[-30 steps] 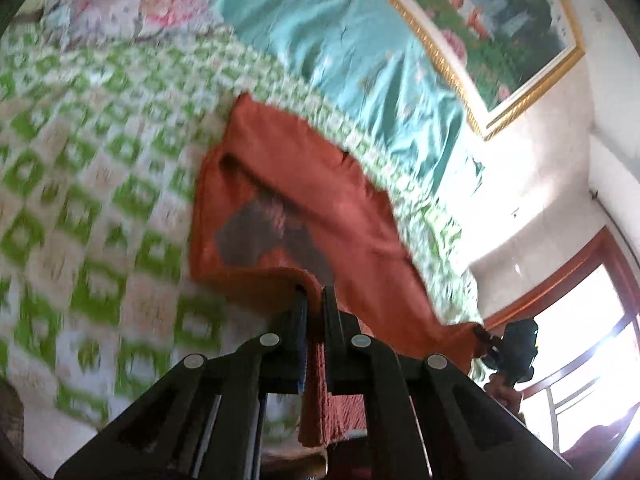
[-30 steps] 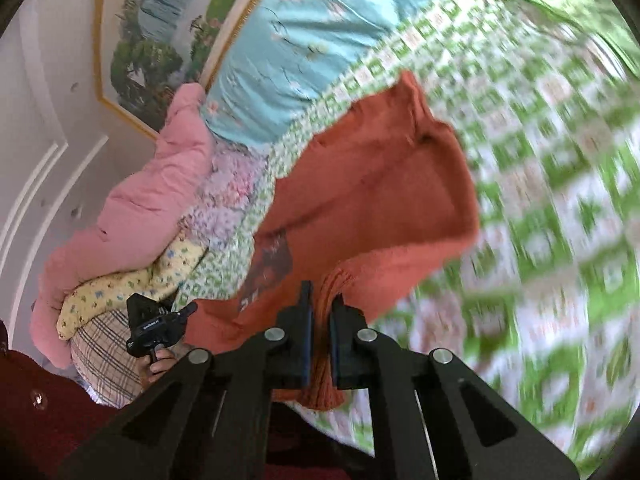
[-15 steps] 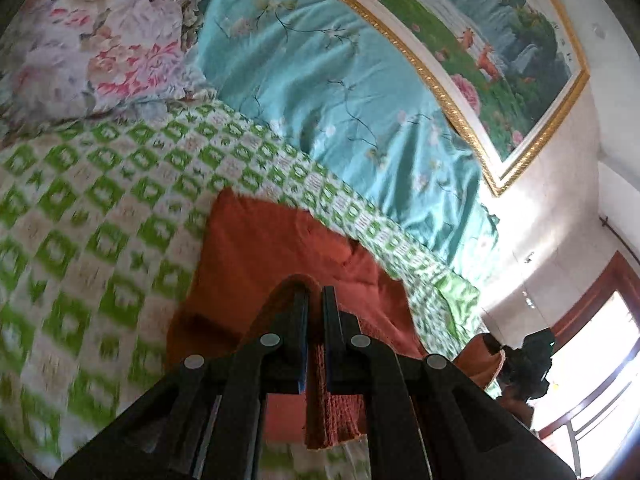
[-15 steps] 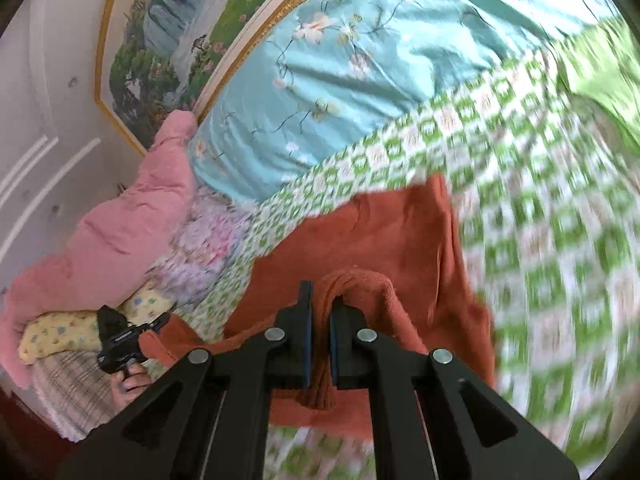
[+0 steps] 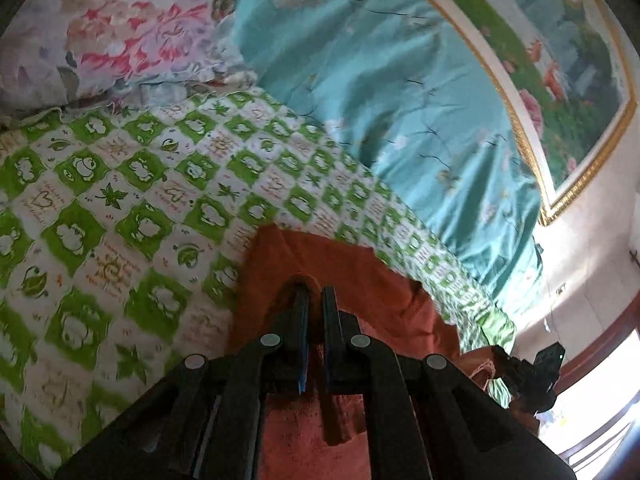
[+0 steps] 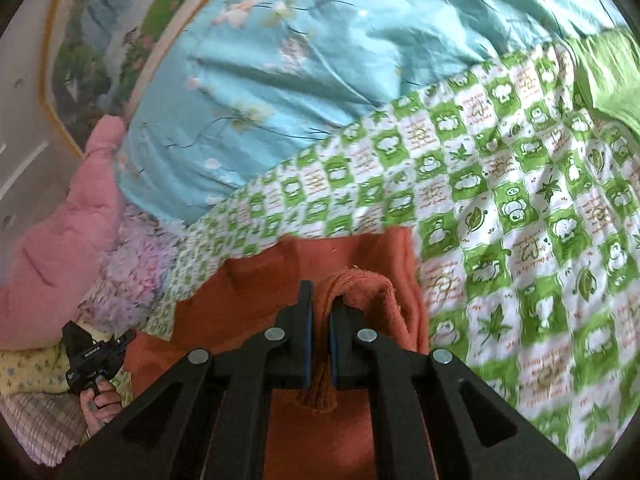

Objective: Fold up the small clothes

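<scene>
— Left wrist view?
— The left gripper (image 5: pixel 314 300) is nearly closed, pinching a fold of the rust-red garment (image 5: pixel 360 280), which lies on the green checked bedspread (image 5: pixel 120 208).
— Right wrist view?
— The right gripper (image 6: pixel 320 300) likewise clamps a bunched knitted edge; the garment (image 6: pixel 352 252) spreads flat beyond.

Home bedroom, quilted bed (image 5: pixel 120 200), framed painting (image 5: pixel 560 60)

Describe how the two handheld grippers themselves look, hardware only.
The left gripper and right gripper look alike: matte black plastic, two narrow flat fingers with blue inner pads, carried on angled black link bars pinned with round silver rivets. No cables or sleeves show. Seen from the right wrist, the left one has a small white label.
</scene>
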The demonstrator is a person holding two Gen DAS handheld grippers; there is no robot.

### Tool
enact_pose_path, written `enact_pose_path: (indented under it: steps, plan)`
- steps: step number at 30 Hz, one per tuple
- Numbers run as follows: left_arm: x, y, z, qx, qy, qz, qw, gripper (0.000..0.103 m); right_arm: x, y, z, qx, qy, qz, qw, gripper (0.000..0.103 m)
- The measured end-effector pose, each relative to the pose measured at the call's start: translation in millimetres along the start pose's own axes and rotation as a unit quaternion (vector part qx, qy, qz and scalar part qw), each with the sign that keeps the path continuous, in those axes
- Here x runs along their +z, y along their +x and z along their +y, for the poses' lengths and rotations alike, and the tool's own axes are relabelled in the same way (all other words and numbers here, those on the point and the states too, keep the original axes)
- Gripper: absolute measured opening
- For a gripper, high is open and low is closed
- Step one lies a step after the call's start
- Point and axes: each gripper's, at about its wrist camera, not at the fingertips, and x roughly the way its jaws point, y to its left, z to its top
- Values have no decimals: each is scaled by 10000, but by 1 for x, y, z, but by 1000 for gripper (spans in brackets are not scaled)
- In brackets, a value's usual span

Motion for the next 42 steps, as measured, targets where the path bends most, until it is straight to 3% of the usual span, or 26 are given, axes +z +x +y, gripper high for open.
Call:
enact_pose_path:
  steps: [4,6,10,15,17,19,21,23,24,27,30,34,37,40,42]
  plan:
    - [13,14,0,-11,19,-29,10000,4,11,12,-10,-92,123,-95,9998,7]
    - [17,29,-1,192,102,72,9997,4,15,18,-12,-142,113,-66,9998,7]
    - [15,59,9,552,56,330,9979,4,12,45,-22,-504,185,216,9983,7]
    - [8,65,21,622,-102,523,9966,6,2,57,-39,-669,472,416,9958,10]
    - [3,55,20,654,-88,595,9960,11,1,53,-42,-669,622,447,9948,19]
    - [-6,38,11,565,25,625,9964,13,-1,39,-41,-738,656,378,9944,39]
    - [-20,25,-8,444,300,748,9958,14,-5,19,-31,-831,456,147,9954,42]
    - [-39,22,-30,213,586,930,9937,22,-15,8,-14,-793,136,57,9967,43]
    - [-53,28,-44,33,748,1164,9904,26,-22,9,-3,-617,-71,172,9979,43]
    - [-83,52,-71,-227,1099,1792,9774,31,-53,39,36,-184,-955,1148,9886,43]
    - [-103,87,-85,330,1516,2368,9591,31,-81,73,63,-20,-1659,1974,9662,43]
    - [-91,106,-90,384,1691,2423,9546,29,-74,91,61,-290,-1771,2032,9626,43]
    - [-71,122,-82,582,1583,2393,9562,10,-57,102,48,-706,-1755,1884,9637,43]
    - [-49,133,-78,651,1425,2255,9616,11,-36,108,35,-977,-1608,1647,9682,43]
    - [-30,140,-82,962,1593,2010,9618,12,-25,107,30,-1187,-1532,1403,9710,43]
